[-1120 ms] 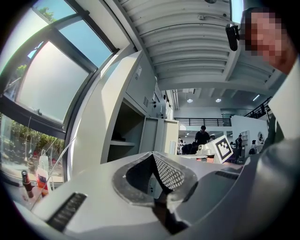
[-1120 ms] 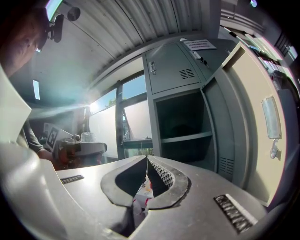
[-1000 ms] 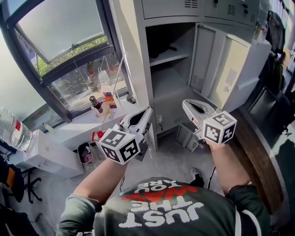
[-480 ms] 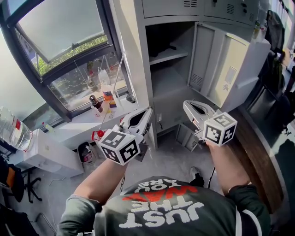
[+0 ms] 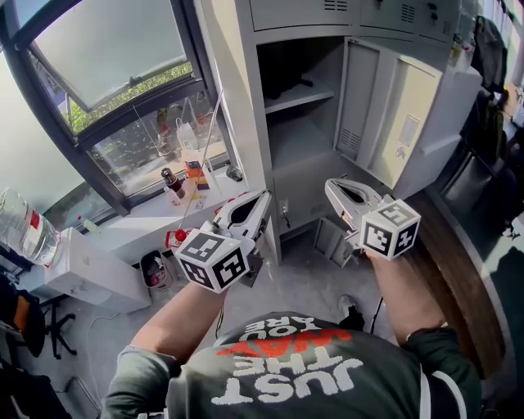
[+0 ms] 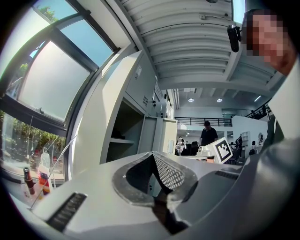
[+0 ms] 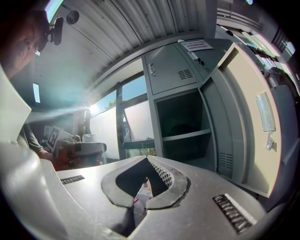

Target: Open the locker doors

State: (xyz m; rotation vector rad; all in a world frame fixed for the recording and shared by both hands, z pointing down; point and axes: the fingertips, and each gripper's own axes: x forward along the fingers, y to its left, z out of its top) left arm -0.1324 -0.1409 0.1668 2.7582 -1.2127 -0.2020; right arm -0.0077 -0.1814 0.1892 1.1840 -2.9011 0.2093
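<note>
The grey locker (image 5: 246, 98) stands ahead with one compartment open, a shelf (image 5: 299, 96) inside it. Its door (image 5: 409, 123) is swung out to the right. The upper doors (image 5: 299, 12) are closed. My left gripper (image 5: 262, 196) hovers in front of the locker's left edge, shut and holding nothing. My right gripper (image 5: 331, 185) is shut too, level before the open compartment's lower right and touching nothing. The left gripper view shows the shut left gripper (image 6: 152, 153) and the open compartment (image 6: 124, 140). In the right gripper view the right gripper (image 7: 147, 158) faces the compartment (image 7: 185, 126) and door (image 7: 258, 117).
A windowsill (image 5: 155, 214) at the left carries bottles (image 5: 172, 184). Below it are a white box (image 5: 82, 274) and a water jug (image 5: 24, 229). A wooden desk edge (image 5: 458, 278) runs along the right. A small grey panel (image 5: 332, 241) stands low by the locker.
</note>
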